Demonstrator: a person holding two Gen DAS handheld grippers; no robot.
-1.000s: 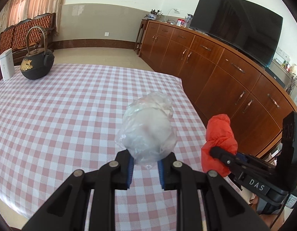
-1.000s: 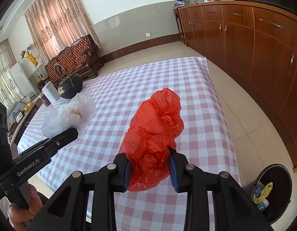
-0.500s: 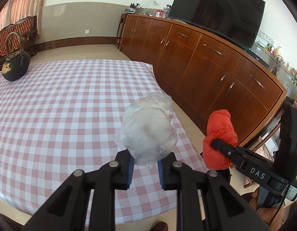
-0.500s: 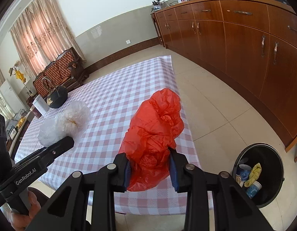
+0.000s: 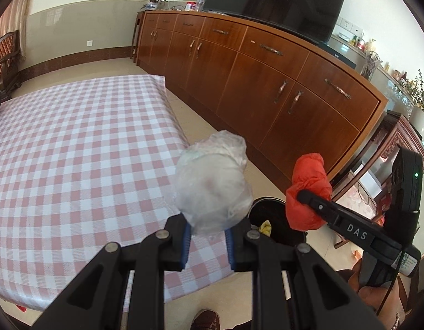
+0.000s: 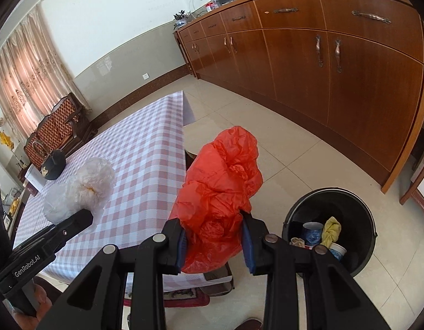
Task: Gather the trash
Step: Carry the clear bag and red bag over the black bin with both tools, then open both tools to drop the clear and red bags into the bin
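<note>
The red bag [image 6: 220, 192], crumpled, is pinched between the pads of the right gripper [image 6: 214, 243], held in the air past the table's [image 6: 146, 151] edge, above the floor and just left of the bin [image 6: 357, 200]. The clear bag [image 5: 212, 184], a pale wad, is clamped in the left gripper [image 5: 207, 243] over the table's near corner. The black bin holds cups and a yellow rag [image 6: 331, 229]. A kettle [image 6: 52, 163] sits at the table's far end.
</note>
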